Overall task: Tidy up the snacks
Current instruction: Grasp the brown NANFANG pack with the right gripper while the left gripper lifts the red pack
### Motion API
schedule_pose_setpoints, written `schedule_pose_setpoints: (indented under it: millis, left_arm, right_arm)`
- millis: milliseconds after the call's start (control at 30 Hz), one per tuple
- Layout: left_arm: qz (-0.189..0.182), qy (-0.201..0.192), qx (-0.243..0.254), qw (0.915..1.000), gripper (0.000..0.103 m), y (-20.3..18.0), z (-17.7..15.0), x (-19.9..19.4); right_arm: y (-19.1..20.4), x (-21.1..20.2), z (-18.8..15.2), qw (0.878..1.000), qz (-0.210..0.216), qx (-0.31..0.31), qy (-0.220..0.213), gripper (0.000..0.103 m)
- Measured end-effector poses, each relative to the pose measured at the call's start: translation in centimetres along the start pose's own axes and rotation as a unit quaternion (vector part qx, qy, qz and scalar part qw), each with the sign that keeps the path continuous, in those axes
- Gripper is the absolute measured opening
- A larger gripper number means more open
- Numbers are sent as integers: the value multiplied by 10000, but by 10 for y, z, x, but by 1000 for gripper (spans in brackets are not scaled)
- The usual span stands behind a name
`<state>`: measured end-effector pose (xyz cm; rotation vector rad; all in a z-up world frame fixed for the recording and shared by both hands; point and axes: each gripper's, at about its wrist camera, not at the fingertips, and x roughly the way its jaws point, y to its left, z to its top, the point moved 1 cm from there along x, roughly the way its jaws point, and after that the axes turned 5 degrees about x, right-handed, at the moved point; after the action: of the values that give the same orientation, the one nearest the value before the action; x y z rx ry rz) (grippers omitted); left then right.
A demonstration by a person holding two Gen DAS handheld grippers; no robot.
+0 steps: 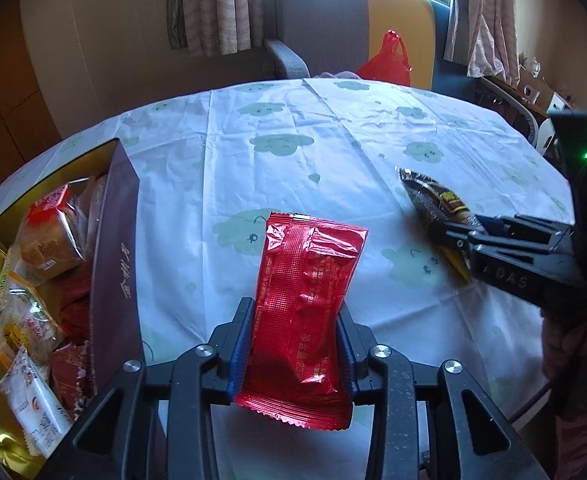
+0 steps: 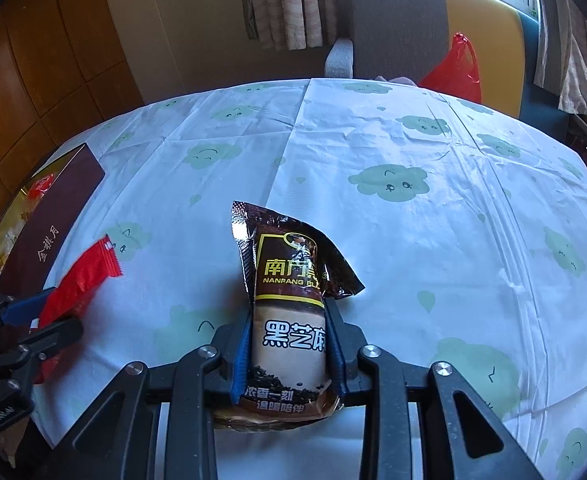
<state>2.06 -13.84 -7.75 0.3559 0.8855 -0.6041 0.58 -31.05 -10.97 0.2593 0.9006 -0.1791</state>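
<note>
While both packets hung above the tabletop (image 2: 433, 152), we judged them light, soft and crinkly, best pinched across the middle, not the slippery sealed ends. Our left gripper (image 1: 295, 340) had its fingers clamped on the red packet (image 1: 305, 312), just beside the open box (image 1: 113, 248) of snacks. Our right gripper (image 2: 289, 344) squeezed the brown sesame packet (image 2: 289, 320) at its waist. Both pointed steeply downward over the cloth.
</note>
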Motion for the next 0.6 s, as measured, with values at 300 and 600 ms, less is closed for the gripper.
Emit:
schedule_pose_setpoints:
  millis: [300, 600]
  left_arm:
    - [-44, -334, -64, 9994, 38, 0, 11, -35]
    - [-131, -571, -148, 9982, 38, 3, 15, -62]
  right_arm:
    - [3, 0, -4, 9997, -60, -98, -203, 34]
    - [6, -1, -6, 9993, -154, -172, -304, 34]
